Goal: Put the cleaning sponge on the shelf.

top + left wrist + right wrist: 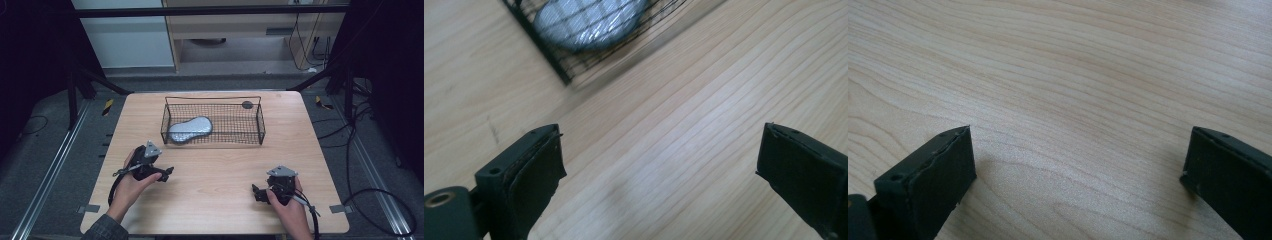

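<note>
Left gripper view: the wire basket is blurred and cut off by the top edge, as is the silver pouch inside it. High view: a small dark disc at the basket's far rim is too small to identify.

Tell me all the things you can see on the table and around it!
table: one, light wood, middle of the room.
wire basket: one, black, far half of the table.
silver pouch: one, shiny grey, lying in the basket's left end.
small disc: one, dark, at the basket's far right rim; what it is I cannot tell.
cables: several, black, on the floor to the right.
left tongs: one, black, open, empty, near left of the table.
right tongs: one, black, open, empty, near right of the table.
hands: two, one holding each tongs.
</note>
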{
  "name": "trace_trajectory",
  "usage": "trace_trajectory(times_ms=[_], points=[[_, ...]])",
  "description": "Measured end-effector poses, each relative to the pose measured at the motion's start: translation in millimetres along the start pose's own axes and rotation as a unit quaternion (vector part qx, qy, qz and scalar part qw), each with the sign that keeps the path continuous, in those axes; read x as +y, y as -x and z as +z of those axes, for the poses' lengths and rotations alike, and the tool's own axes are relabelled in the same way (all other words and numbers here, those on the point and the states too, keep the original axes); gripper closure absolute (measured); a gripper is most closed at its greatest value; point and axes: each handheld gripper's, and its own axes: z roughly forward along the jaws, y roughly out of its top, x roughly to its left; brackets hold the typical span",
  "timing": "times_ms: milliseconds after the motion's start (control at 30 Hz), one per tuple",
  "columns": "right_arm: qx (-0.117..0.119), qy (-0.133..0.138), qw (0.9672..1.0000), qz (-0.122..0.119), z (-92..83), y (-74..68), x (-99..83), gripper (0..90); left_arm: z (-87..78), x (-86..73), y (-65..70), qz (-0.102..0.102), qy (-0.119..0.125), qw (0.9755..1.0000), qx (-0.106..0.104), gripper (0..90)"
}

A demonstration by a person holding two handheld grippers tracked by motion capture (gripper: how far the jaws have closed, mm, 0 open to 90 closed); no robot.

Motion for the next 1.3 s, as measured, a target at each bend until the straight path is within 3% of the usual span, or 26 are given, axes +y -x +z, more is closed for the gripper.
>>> trace_trajectory(times_ms=[100,300,367,533,733,833,1100,1300], points=[[0.000,0.000,1.0000,0.000,0.0,0.0,0.0,0.6,4.1,-9.5,-11.1,-0.015,-0.008,0.9998,0.014,4.1],[0.001,-0.001,1.0000,0.001,0.0,-0.1,0.0,0.5,7.6,-27.2,-35.0,-0.082,-0.005,0.9966,0.010,4.1],[0.001,-0.001,1.0000,-0.001,0.0,0.1,0.1,0.4,9.3,-30.2,-39.0,-0.090,-0.008,0.9959,0.013,4.0],[0.001,-0.001,1.0000,0.000,0.0,0.1,0.1,0.4,15.6,-35.2,-44.1,-0.100,-0.018,0.9947,0.019,4.0],[0.001,-0.001,1.0000,0.000,0.0,0.1,0.1,0.4,22.1,-38.3,-45.1,-0.093,-0.027,0.9951,0.023,4.0],[0.001,-0.001,1.0000,-0.001,0.1,0.2,0.2,0.4,25.4,-40.0,-46.7,-0.103,-0.020,0.9943,0.018,3.6],[0.001,0.000,1.0000,0.000,0.2,0.0,0.3,0.4,30.1,-47.2,-46.7,-0.102,0.015,0.9946,0.015,0.0],[0.001,0.000,1.0000,0.001,0.4,-0.3,0.3,0.4,30.3,-47.6,-46.9,-0.102,0.016,0.9946,0.015,0.0]])
